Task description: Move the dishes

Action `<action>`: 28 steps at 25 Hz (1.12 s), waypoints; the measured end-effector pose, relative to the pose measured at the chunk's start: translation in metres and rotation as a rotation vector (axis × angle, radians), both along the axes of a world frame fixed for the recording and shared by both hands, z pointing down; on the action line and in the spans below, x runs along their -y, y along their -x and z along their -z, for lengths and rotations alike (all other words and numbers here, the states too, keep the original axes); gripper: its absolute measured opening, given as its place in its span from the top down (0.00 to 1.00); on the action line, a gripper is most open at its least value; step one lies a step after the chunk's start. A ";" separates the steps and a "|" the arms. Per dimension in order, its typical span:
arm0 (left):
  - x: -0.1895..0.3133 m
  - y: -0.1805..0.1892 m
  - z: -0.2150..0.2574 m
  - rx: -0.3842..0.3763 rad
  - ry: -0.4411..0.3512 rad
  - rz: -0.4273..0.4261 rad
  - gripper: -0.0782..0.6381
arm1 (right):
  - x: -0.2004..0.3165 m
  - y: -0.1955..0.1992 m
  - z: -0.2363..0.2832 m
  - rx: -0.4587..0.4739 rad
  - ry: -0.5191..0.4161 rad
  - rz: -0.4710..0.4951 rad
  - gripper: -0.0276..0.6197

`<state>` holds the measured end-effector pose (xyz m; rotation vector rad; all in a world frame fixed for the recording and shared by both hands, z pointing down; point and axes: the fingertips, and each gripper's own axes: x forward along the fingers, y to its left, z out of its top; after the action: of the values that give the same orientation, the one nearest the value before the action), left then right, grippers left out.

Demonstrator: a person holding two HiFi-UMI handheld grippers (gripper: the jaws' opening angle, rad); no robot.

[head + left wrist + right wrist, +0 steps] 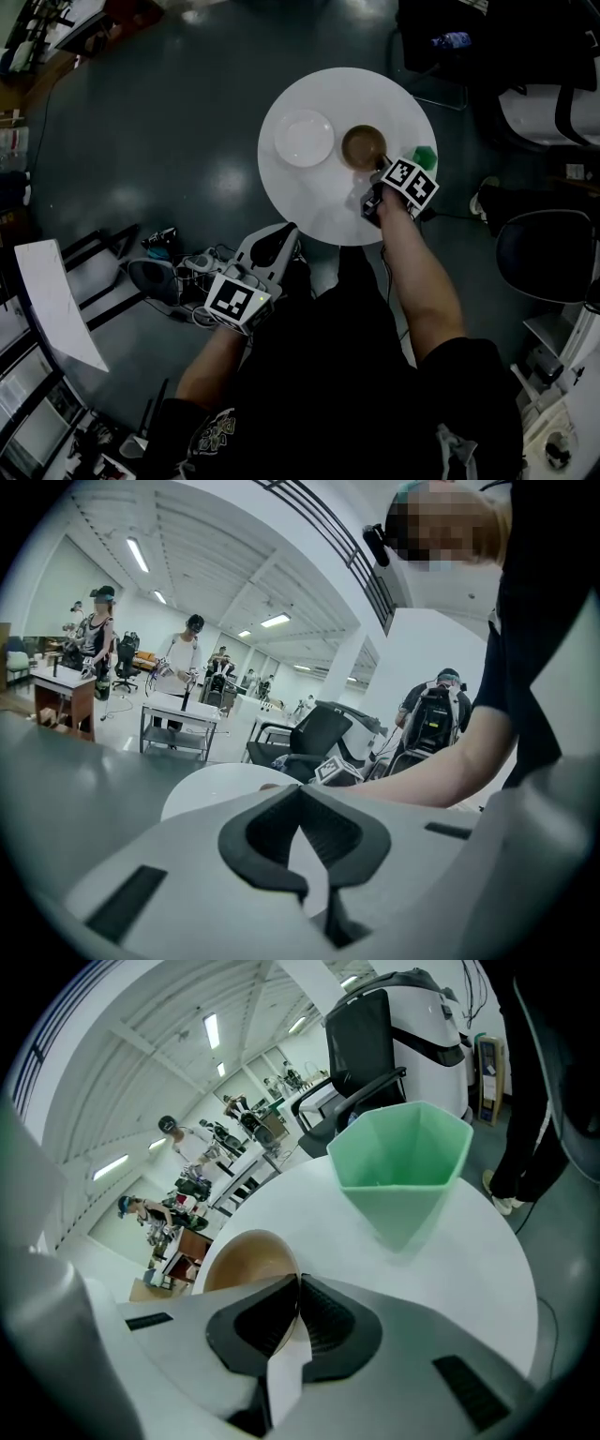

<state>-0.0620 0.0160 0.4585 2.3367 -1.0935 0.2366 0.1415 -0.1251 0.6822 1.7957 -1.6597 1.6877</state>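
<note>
A round white table (309,202) carries a white plate (304,138), a brown bowl (363,145) and a green cup (425,155). My right gripper (378,173) reaches over the table's near right side and is shut on the near rim of the brown bowl (246,1258). Its pads pinch that rim in the right gripper view (298,1283). The green cup (403,1171) stands upright just beyond and to the right. My left gripper (281,234) hangs at the table's near edge, shut and holding nothing (300,794). The plate lies apart, left of the bowl.
Dark floor surrounds the table. Cables and gear (173,267) lie on the floor at the near left, beside a white board (52,300). Black office chairs (544,253) stand to the right. People and desks (183,691) fill the far room.
</note>
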 end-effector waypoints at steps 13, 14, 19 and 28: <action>-0.002 -0.004 0.000 -0.010 0.003 -0.056 0.88 | 0.008 -0.002 0.019 -0.049 -0.073 -0.014 0.87; -0.003 -0.004 0.001 -0.011 0.002 -0.060 0.88 | 0.005 -0.003 0.023 -0.061 -0.083 -0.021 0.86; -0.003 -0.005 0.006 -0.019 -0.018 -0.090 0.88 | -0.014 -0.009 0.058 -0.109 -0.164 -0.012 0.86; -0.001 -0.003 0.019 0.019 -0.053 -0.118 0.88 | -0.049 0.028 0.146 -0.109 -0.410 0.232 0.92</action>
<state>-0.0594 0.0172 0.4394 2.4540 -0.9826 0.2777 0.1139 -0.0758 0.5367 1.7258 -2.1846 1.1969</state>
